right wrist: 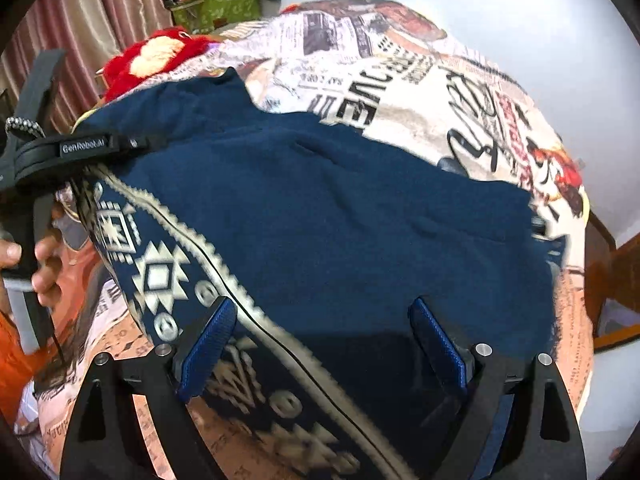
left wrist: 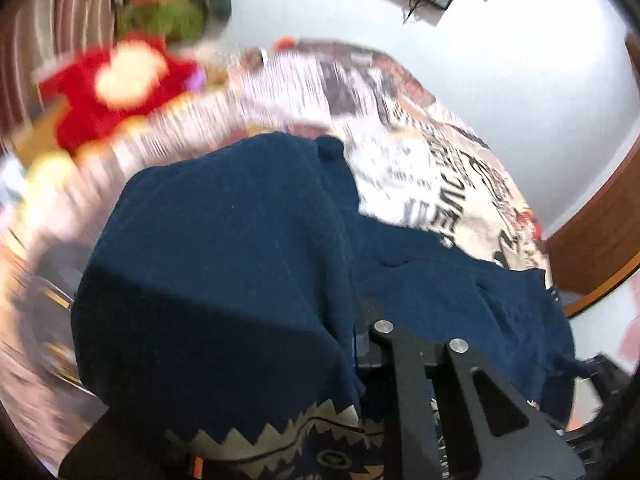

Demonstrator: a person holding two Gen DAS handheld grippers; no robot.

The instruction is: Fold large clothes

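A large navy blue garment (right wrist: 340,208) with a cream patterned band (right wrist: 160,276) lies on a bed covered by a newspaper-print sheet (right wrist: 420,92). My right gripper (right wrist: 324,340) is open, its blue-padded fingers (right wrist: 208,344) spread just above the garment's near edge, holding nothing. My left gripper (left wrist: 356,320) is shut on a fold of the navy garment (left wrist: 224,248), which drapes over it and hides its left finger. The left gripper also shows at the left edge of the right wrist view (right wrist: 60,152), lifting the garment's left side.
A red plush toy (right wrist: 156,56) and a green box (right wrist: 216,8) sit at the far left of the bed by striped curtains (right wrist: 80,20). A white wall (right wrist: 540,20) lies beyond, and a wooden frame (right wrist: 616,264) is at the right. The left wrist view is motion-blurred.
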